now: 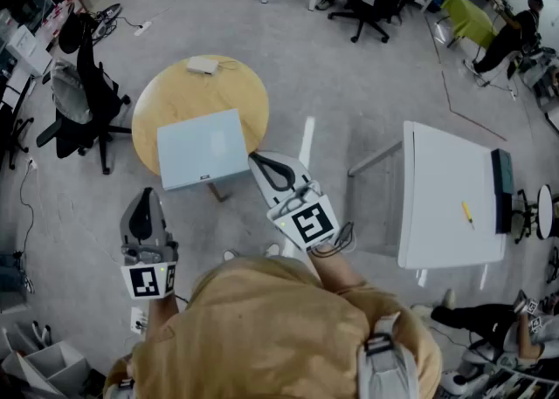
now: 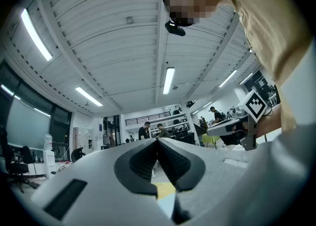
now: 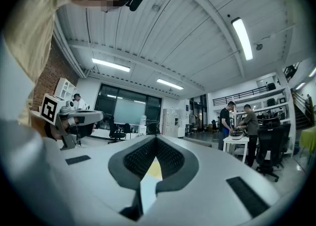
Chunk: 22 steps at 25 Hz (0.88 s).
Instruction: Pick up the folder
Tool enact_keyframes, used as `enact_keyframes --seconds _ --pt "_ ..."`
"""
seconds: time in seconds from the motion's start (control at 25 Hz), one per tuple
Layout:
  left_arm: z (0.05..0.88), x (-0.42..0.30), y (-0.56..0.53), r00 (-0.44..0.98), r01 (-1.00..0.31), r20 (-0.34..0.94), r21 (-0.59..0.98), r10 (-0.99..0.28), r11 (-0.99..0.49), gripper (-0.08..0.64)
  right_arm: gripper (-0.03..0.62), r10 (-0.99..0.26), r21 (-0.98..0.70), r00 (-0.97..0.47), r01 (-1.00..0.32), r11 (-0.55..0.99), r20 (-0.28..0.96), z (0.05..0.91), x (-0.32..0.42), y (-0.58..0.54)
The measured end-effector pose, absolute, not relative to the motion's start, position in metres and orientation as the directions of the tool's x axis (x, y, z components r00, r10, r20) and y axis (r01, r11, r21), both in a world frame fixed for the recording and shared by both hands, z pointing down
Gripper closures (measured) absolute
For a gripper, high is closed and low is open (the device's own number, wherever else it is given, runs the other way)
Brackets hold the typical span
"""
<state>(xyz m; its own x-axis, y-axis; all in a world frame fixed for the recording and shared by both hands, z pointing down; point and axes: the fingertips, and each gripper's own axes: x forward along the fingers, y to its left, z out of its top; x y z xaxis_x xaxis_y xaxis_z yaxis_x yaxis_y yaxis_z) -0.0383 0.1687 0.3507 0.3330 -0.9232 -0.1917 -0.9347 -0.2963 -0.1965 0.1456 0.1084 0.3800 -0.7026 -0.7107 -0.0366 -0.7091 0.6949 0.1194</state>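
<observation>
A pale blue folder (image 1: 199, 148) lies flat on the round wooden table (image 1: 166, 96), its near edge hanging over the table's rim. My right gripper (image 1: 256, 159) is shut and empty, with its tip just beside the folder's near right corner. My left gripper (image 1: 147, 195) is also shut and empty, and it hovers over the floor short of the table, below the folder's near left corner. In the left gripper view the jaws (image 2: 158, 141) meet with nothing between them. The right gripper view shows the same closed jaws (image 3: 156, 138), with a sliver of pale folder (image 3: 147, 193) below them.
A small white object (image 1: 203, 64) sits at the table's far edge. A black office chair (image 1: 83, 92) stands left of the table. To the right is a white table (image 1: 437, 205) bearing a pencil (image 1: 467, 214) and a dark flat item (image 1: 502, 177). People work in the distance.
</observation>
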Motion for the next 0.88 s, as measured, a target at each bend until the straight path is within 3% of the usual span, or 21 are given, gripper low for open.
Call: enact_keyframes --seconds 0.24,0.4,0.6,0.88 --pt "0.383 -0.040 0.160 0.283 -0.952 -0.133 -0.160 -0.950 -0.262 0.557 0.592 -0.696 0.142 -0.717 -0.692 0.707 -0.027 0.389 0.149 0.092" --pt "0.408 -0.051 0.154 0.238 -0.967 -0.086 -0.112 -0.967 -0.228 0.558 0.592 -0.678 0.010 -0.735 -0.678 0.735 -0.024 0.409 0.151 0.082" --pt "0.432 -0.064 0.157 0.163 -0.982 -0.041 -0.098 -0.986 -0.159 0.558 0.591 -0.674 -0.044 -0.733 -0.679 0.733 0.091 0.459 0.169 0.073" --pt "0.471 -0.085 0.159 0.118 -0.990 0.050 -0.072 -0.992 -0.121 0.558 0.591 -0.667 -0.039 -0.730 -0.678 0.734 0.148 0.487 0.158 0.060"
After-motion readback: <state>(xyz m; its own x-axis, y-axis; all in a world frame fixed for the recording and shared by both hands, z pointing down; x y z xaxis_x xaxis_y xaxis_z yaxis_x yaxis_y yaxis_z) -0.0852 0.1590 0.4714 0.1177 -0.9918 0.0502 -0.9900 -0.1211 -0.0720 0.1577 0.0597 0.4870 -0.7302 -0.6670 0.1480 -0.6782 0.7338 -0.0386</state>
